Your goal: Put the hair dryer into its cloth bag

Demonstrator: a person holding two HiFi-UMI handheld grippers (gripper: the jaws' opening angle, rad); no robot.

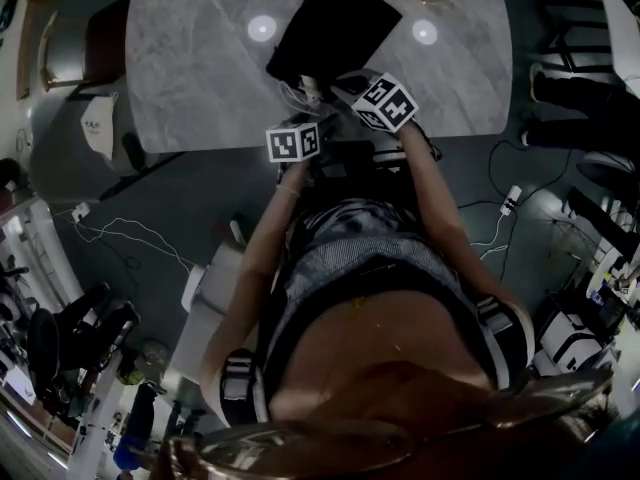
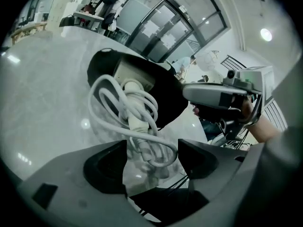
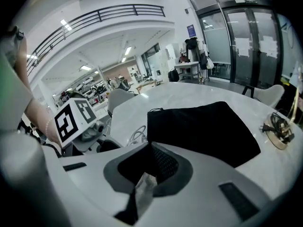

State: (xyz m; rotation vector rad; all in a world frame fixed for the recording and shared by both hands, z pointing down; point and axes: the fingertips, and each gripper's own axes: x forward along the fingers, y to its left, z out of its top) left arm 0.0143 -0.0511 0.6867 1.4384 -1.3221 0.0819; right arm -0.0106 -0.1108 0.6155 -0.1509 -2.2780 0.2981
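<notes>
Two grippers, both working at the near edge of the grey marble desk [image 1: 200,48]. The black cloth bag [image 1: 335,23] lies on the desk with its mouth facing the person.

The left gripper [image 2: 151,155] has its jaws partway apart and is grasping the coiled white power cord [image 2: 137,112]. The bundle pretty much fills the gap between them. Follow that cord up and it runs to the hair dryer [image 2: 135,72], whose pale end shows just inside the bag's mouth. How far in the rest of it goes, I can't tell. The cord coil hangs out in front of the opening.

The right gripper [image 3: 144,176] is clenched nearly all the way, on the bag's near rim as far as I can make out. In the left gripper view its tip sits right at the edge of the opening, and the rim there stands up in an arch.

The left gripper's marker cube [image 3: 75,119] shows just left of the bag in the right gripper view, so the two grippers are close together. There's also a small brassy object [image 3: 279,126] on the desk, well apart from the bag.
</notes>
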